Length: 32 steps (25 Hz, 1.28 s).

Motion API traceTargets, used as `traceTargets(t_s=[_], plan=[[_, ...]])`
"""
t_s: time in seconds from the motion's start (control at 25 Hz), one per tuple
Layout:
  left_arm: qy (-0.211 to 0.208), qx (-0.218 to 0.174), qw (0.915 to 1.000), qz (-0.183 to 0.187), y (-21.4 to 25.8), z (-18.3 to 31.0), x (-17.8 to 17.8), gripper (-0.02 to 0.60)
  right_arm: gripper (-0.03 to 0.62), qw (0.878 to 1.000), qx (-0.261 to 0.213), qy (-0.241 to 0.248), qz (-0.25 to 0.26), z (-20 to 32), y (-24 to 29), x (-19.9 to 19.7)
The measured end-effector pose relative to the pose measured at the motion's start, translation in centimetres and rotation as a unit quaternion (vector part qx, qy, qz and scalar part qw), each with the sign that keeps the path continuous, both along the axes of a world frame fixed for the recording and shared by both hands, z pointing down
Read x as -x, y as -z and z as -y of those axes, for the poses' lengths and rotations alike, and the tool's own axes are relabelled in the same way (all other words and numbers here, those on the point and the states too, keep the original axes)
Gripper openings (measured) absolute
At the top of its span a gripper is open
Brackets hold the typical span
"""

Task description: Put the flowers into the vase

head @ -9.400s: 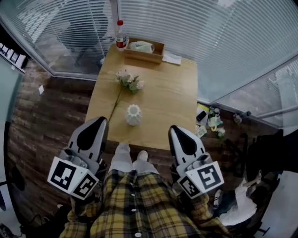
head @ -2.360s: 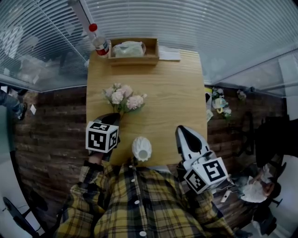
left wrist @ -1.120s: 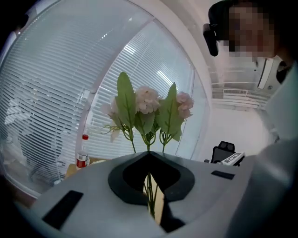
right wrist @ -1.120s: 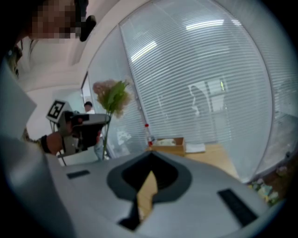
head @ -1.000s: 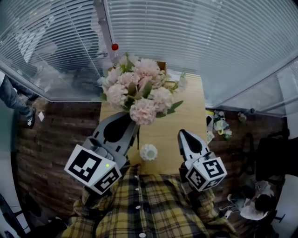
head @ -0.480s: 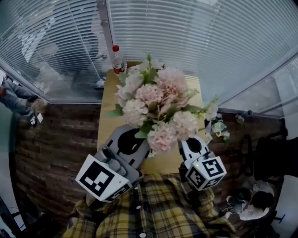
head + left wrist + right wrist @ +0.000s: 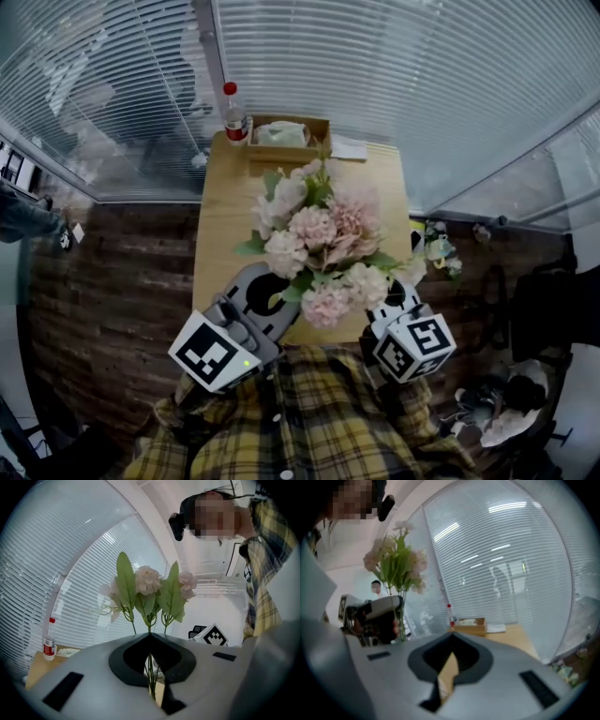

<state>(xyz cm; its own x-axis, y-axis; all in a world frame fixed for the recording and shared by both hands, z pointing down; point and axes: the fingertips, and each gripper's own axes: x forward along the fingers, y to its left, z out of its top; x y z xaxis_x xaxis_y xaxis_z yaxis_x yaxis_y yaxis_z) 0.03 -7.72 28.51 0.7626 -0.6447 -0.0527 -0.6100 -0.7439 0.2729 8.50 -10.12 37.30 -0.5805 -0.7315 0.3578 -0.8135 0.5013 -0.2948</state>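
My left tongs [image 7: 150, 638] are closed tight on the thin green stems [image 7: 151, 679] of a bunch of pale pink and cream artificial flowers with green leaves [image 7: 323, 239]. The stems run through the slit between the jaws, and the blooms stand upright above them. In the head view the bunch hangs over the near half of the light wooden counter [image 7: 225, 206]. My left tongs come in at its 7 o'clock, with their black-and-white marker cube [image 7: 217, 350] close to my yellow plaid shirt [image 7: 309, 422]. The blooms cover the near middle of the counter, so I cannot make out the vase there. My right tongs [image 7: 451, 641] sit at the bunch's 5 o'clock by the counter's near right corner. Their jaws meet at the tips with nothing between them; only bare wood shows through the gap lower down. At the counter's far edge, at 12 o'clock, lies a shallow wooden box [image 7: 291, 150] with something pale inside. A clear plastic bottle with a red cap [image 7: 233, 117] stands at the far corner at 11 o'clock, and a white sheet of paper [image 7: 349, 148] lies at 1 o'clock beside the box. White slatted blinds [image 7: 422, 75] fill the windows beyond.
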Motion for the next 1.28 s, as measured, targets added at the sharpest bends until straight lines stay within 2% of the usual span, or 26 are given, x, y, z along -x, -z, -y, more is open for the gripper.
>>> traceTargets(t_s=[0.16,0.52,0.84,0.96,1.28], plan=[[-0.011,0.007,0.9999,0.005,-1.7,-0.8,0.1,0.015,0.012,1.000,0.000,0.000,0.001,-0.3,-0.4,0.2],[-0.026,0.055,0.9976,0.033,-4.0,-1.3,0.3,0.015,0.012,1.000,0.013,0.004,0.010,-0.3,-1.0,0.0],[-0.035,0.124,0.9855,0.110,-6.8,-1.8,0.9,0.015,0.012,1.000,0.016,0.009,0.011,0.1,-1.3,0.4],[-0.043,0.128,0.9832,0.123,-7.1,-2.4,0.8,0.018,0.012,1.000,0.015,0.010,0.011,0.1,-1.3,0.3],[-0.082,0.151,0.9738,0.149,-8.0,-3.9,0.1,0.076,0.012,1.000,0.016,0.007,0.013,-0.2,-1.3,0.3]])
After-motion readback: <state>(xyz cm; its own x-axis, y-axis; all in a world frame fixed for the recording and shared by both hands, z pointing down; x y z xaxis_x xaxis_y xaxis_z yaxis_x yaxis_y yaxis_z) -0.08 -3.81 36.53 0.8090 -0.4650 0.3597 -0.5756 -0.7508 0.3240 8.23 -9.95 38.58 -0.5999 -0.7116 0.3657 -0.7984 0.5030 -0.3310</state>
